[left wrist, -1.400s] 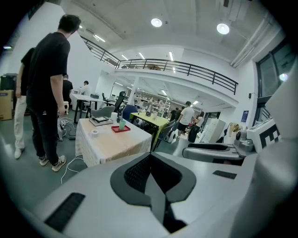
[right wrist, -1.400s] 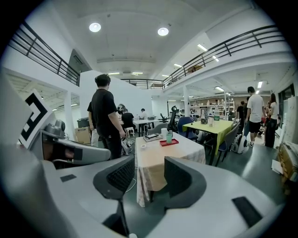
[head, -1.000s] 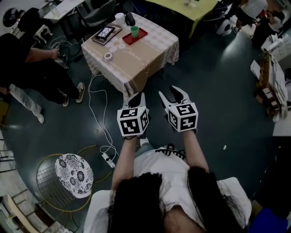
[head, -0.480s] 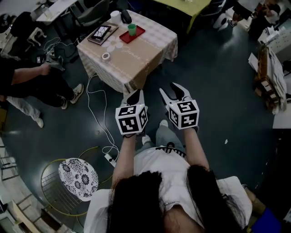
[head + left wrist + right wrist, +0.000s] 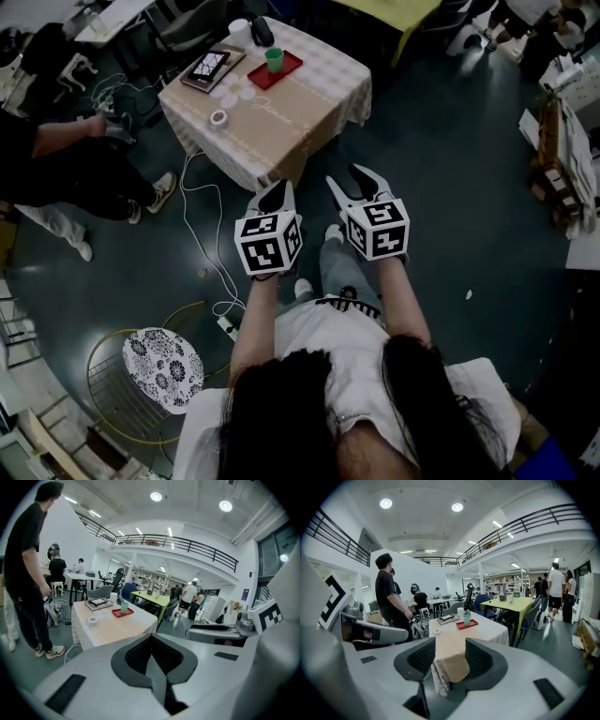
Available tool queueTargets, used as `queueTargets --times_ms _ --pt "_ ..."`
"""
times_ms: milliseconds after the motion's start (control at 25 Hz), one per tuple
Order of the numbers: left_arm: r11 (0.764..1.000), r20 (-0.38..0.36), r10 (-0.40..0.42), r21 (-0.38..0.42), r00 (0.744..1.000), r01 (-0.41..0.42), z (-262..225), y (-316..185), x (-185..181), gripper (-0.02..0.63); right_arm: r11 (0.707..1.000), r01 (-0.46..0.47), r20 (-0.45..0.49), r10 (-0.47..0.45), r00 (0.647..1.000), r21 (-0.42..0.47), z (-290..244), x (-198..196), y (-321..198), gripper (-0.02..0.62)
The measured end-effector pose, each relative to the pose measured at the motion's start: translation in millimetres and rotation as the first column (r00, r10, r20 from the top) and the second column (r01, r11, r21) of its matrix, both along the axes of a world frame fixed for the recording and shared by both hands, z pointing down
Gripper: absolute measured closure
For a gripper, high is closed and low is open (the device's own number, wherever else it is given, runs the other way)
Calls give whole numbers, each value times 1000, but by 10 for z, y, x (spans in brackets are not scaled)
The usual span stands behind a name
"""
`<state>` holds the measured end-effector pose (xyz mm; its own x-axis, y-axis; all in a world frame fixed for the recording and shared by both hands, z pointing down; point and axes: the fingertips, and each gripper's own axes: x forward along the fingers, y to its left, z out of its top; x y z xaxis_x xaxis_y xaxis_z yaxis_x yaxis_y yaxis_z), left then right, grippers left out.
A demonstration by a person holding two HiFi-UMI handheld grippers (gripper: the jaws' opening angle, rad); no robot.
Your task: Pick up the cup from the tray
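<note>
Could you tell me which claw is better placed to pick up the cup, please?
Probably right: the right claw is open and empty, roughly facing the cup; the left claw is shut. Both are far away.

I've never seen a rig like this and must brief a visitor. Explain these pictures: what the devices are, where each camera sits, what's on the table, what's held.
A person holds a gripper in each hand; the marker cubes are part of them. The downward picture is from a camera on the person's head: left gripper and right gripper are held above the floor, short of the table. The other two come from a camera riding on each gripper, looking forward. On the table: a red tray with a green cup on it, a tape roll and a tablet. Nothing is held: the left fingers are closed together, the right fingers stand apart with only the distant table showing between them.
</note>
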<state>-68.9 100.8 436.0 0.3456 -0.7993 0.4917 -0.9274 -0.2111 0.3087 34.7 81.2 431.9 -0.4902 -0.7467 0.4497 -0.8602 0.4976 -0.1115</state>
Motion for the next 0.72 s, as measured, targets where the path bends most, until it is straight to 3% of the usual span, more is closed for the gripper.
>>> queueTargets --times_ms 720 --pt "997 16 -66 -46 998 66 103 -978 224 601 995 74 0 -74 997 -60 167 180 -1041 411"
